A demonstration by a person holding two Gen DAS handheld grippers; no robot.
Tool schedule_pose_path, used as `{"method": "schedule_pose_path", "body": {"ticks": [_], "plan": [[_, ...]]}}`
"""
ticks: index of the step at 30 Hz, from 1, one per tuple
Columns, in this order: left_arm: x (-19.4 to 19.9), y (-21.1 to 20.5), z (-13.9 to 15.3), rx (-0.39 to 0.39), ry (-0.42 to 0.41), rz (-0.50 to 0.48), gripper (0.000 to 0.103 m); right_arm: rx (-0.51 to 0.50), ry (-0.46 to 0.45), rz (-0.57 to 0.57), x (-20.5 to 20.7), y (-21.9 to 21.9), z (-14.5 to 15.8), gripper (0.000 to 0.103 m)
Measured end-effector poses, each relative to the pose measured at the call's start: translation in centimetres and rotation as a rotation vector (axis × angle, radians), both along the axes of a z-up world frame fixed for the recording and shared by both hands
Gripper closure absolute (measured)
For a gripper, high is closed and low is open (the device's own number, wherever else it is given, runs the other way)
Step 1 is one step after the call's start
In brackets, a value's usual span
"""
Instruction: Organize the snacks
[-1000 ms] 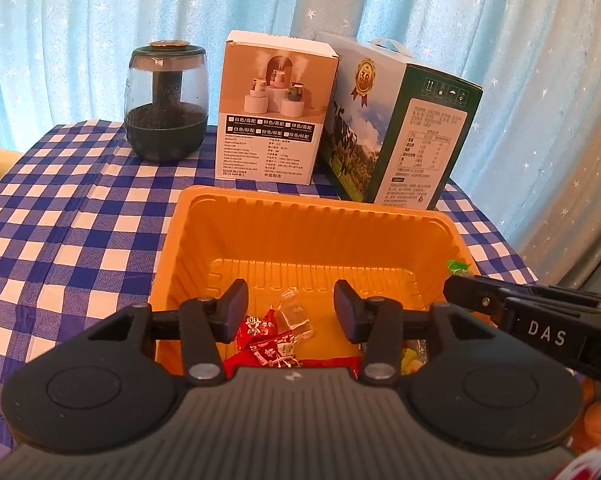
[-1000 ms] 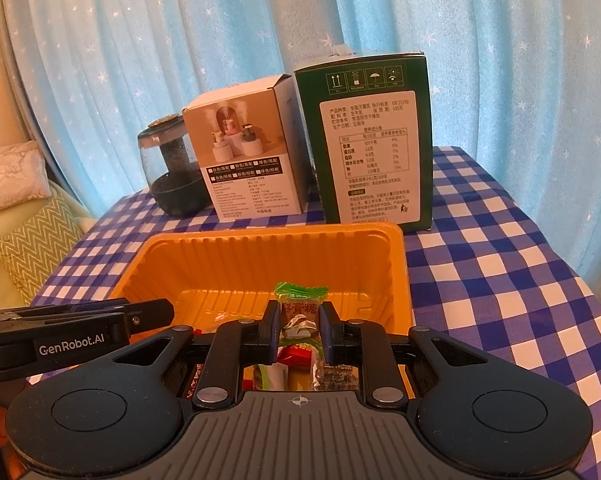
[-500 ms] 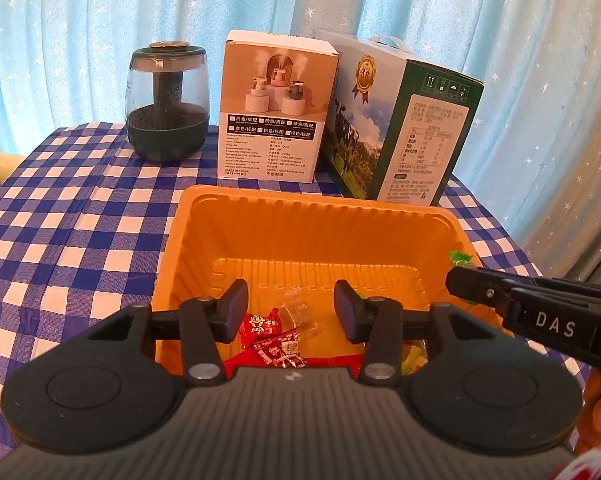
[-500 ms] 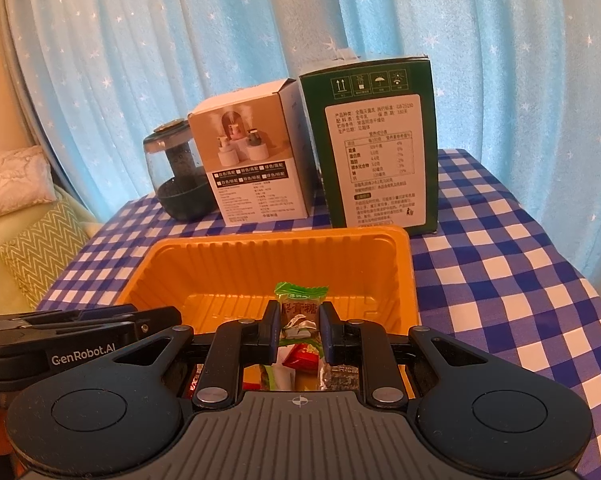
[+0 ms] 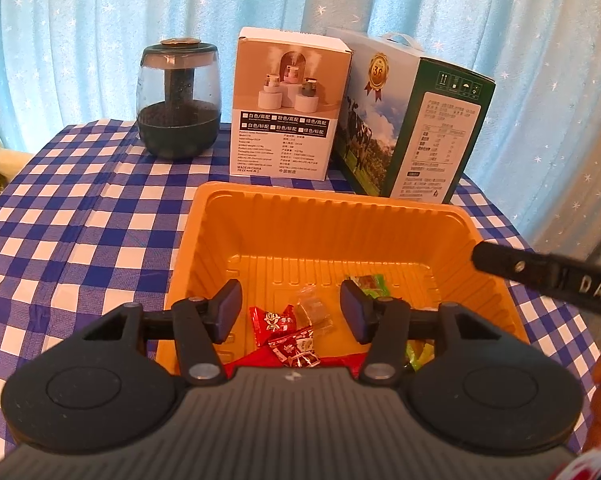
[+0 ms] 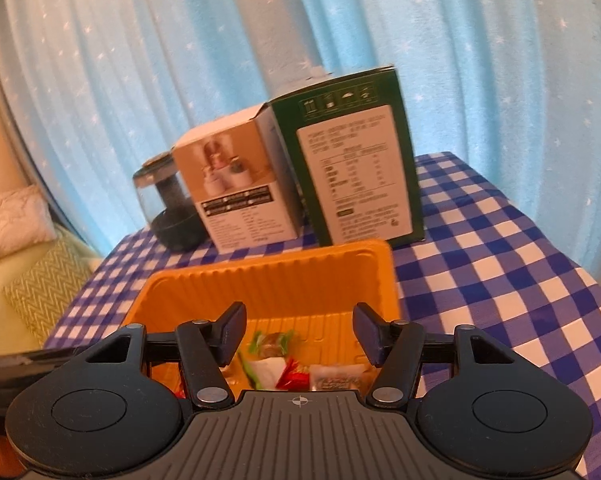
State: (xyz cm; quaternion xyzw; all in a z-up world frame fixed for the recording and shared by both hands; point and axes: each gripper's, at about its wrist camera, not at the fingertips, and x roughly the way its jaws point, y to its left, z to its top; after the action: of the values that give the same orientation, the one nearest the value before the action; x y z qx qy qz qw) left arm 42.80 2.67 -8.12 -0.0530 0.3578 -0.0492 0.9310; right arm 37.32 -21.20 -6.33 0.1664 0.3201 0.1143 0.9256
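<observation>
An orange plastic tray (image 5: 300, 194) sits on the checked tablecloth and holds several wrapped snacks. My left gripper (image 5: 291, 304) hangs over its near end, jaws opening, nothing between the pads. Below it lie red candies (image 5: 270, 320) and a clear-wrapped brown sweet (image 5: 314, 308). A green-wrapped snack (image 5: 370, 282) lies by the left gripper's right finger. In the right wrist view my right gripper (image 6: 300, 324) is over the same tray (image 6: 268, 266), jaws opening and gripping nothing. The green-wrapped snack (image 6: 270, 340) lies loose on the tray floor under it, among other wrappers.
Behind the tray stand a dark glass jar (image 5: 178, 100), a white humidifier box (image 5: 286, 104) and a green carton (image 5: 412, 124). Blue star-print curtains hang behind. The right gripper's finger (image 5: 540, 274) reaches over the tray's right rim. Cushions (image 6: 16, 216) lie off the table's left.
My right gripper has opened and let go of the green-wrapped snack, which now lies in the tray. It has also rolled slightly. My left gripper's jaws have spread a little wider.
</observation>
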Motion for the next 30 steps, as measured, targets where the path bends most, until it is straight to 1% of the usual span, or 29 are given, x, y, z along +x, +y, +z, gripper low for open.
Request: {"method": "schedule_pose_path", "body": {"ticks": [3, 6, 8, 12, 14, 15, 18, 20, 22, 25, 28, 30], "plan": [[0.0, -0.2, 0.0, 0.007, 0.001, -0.001, 0.05, 0.001, 0.002, -0.005, 0.1, -0.2, 0.1, 0.044], [0.0, -0.2, 0.0, 0.019, 0.001, 0.002, 0.045, -0.008, 0.002, -0.001, 0.1, -0.1, 0.1, 0.044], [-0.1, -0.2, 0.0, 0.025, -0.003, 0.008, 0.038, -0.012, 0.006, -0.001, 0.0, -0.1, 0.1, 0.044], [-0.3, 0.0, 0.0, 0.042, -0.002, 0.016, 0.03, -0.035, 0.01, 0.0, -0.3, -0.2, 0.0, 0.044], [-0.6, 0.2, 0.1, 0.049, -0.012, 0.025, 0.022, -0.047, 0.02, 0.004, -0.6, -0.3, -0.1, 0.043], [-0.8, 0.3, 0.2, 0.053, -0.018, 0.024, 0.021, -0.05, 0.026, 0.007, -0.7, -0.3, -0.1, 0.043], [-1.5, 0.3, 0.6, 0.057, -0.034, 0.016, 0.015, -0.061, 0.029, 0.027, -1.3, -0.4, 0.1, 0.033], [-2.2, 0.3, 0.8, 0.067, -0.042, 0.019, 0.009, -0.067, 0.015, 0.028, -1.9, -0.6, 0.5, 0.025], [-3.0, 0.3, 1.1, 0.074, -0.049, 0.021, 0.006, -0.071, 0.006, 0.023, -2.5, -0.7, 0.9, 0.021], [-4.2, 0.3, 1.5, 0.06, -0.051, 0.024, 0.004, -0.073, 0.004, 0.021, -3.6, -0.9, 1.1, 0.019], [-5.5, 0.2, 1.9, 0.063, -0.054, 0.034, 0.0, -0.065, 0.018, 0.01, -5.2, -1.2, 1.1, 0.019], [-6.5, 0.2, 2.2, 0.058, -0.054, 0.038, 0.0, -0.064, 0.02, -0.006, -6.2, -1.4, 1.3, 0.019]]}}
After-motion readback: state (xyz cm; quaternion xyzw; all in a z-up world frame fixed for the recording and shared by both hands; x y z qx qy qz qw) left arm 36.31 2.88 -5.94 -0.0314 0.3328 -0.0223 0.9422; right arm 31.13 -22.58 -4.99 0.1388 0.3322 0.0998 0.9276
